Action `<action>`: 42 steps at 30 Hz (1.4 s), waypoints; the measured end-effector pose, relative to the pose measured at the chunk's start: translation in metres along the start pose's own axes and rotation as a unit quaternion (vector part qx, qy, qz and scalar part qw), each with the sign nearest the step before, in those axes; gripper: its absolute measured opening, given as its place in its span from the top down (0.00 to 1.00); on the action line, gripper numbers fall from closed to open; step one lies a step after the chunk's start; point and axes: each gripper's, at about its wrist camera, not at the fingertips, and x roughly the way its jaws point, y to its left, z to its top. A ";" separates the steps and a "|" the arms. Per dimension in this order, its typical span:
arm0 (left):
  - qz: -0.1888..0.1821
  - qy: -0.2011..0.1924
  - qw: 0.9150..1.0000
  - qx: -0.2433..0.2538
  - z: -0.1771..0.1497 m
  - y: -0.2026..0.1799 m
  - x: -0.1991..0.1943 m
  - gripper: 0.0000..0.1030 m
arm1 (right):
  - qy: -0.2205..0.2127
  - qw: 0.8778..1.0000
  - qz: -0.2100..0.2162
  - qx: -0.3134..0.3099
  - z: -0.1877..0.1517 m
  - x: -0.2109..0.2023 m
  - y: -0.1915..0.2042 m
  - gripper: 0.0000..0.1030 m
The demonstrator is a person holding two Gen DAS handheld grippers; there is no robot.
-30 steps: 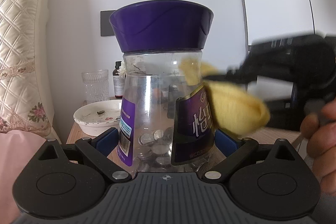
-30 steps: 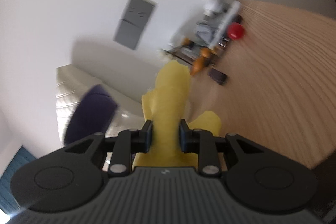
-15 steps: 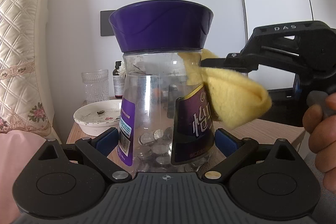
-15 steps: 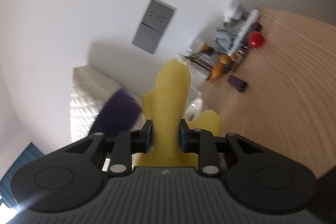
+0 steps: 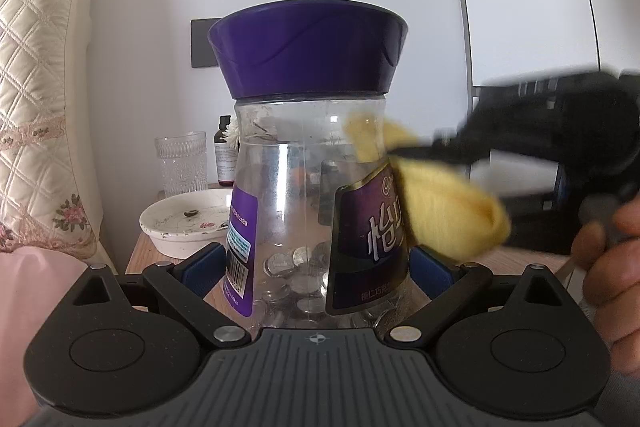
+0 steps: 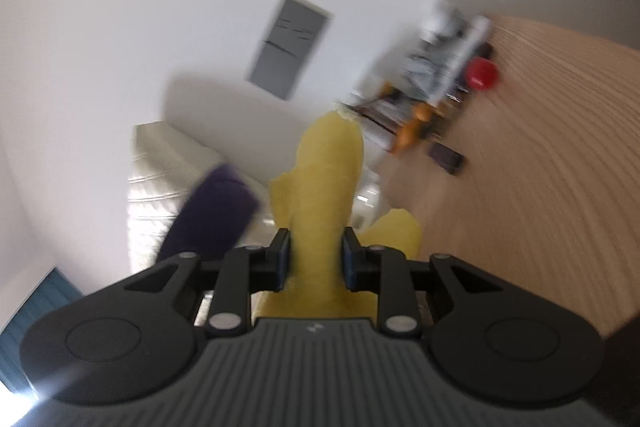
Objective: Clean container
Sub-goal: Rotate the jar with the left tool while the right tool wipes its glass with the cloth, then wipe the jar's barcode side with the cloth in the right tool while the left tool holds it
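A clear plastic jar (image 5: 296, 195) with a purple lid (image 5: 308, 47) and purple labels holds several coins at its bottom. My left gripper (image 5: 316, 267) is shut on the jar's lower body and holds it upright. My right gripper (image 6: 316, 259) is shut on a yellow cloth (image 6: 324, 195). In the left wrist view the right gripper (image 5: 520, 131) comes in from the right and presses the cloth (image 5: 436, 199) against the jar's right side below the lid. The lid (image 6: 212, 215) shows blurred in the right wrist view.
Behind the jar a wooden nightstand (image 5: 144, 259) carries a white dish (image 5: 184, 219), a cut glass tumbler (image 5: 182, 163) and a dark bottle (image 5: 225, 151). A quilted cream headboard (image 5: 36, 87) stands at the left. A grey wall switch (image 6: 288, 47) and a cluttered wooden table (image 6: 540, 167) show in the right wrist view.
The right gripper with the cloth moved up the jar's right side, then back down; it is blurred with motion now. The jar and left gripper have not moved.
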 end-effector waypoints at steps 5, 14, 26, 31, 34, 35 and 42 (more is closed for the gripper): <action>-0.054 0.001 0.998 -0.030 0.005 0.023 -0.010 0.03 | 0.001 1.000 -0.018 -0.003 -0.002 -0.003 -0.004 0.73; -0.093 -0.024 0.995 -0.021 0.007 0.049 -0.015 0.00 | -0.014 0.999 -0.025 -0.026 -0.007 -0.013 0.003 0.73; -0.126 -0.013 0.991 -0.047 0.005 0.051 0.032 0.00 | -0.009 0.999 -0.026 -0.024 -0.020 -0.017 0.000 0.73; -0.117 -0.013 0.992 -0.054 0.007 0.049 0.037 0.00 | -0.004 1.000 -0.021 -0.015 -0.020 -0.012 -0.003 0.73; -0.105 -0.014 0.992 -0.066 0.007 0.046 0.036 0.00 | -0.002 1.000 -0.017 -0.021 -0.019 -0.007 -0.004 0.73; -0.100 -0.014 0.992 -0.070 0.007 0.045 0.036 0.00 | -0.002 1.000 -0.015 -0.018 -0.018 -0.005 -0.005 0.73; -0.065 -0.012 0.995 -0.074 0.006 0.031 0.030 0.00 | -0.007 0.999 -0.019 -0.036 -0.010 0.011 -0.006 0.74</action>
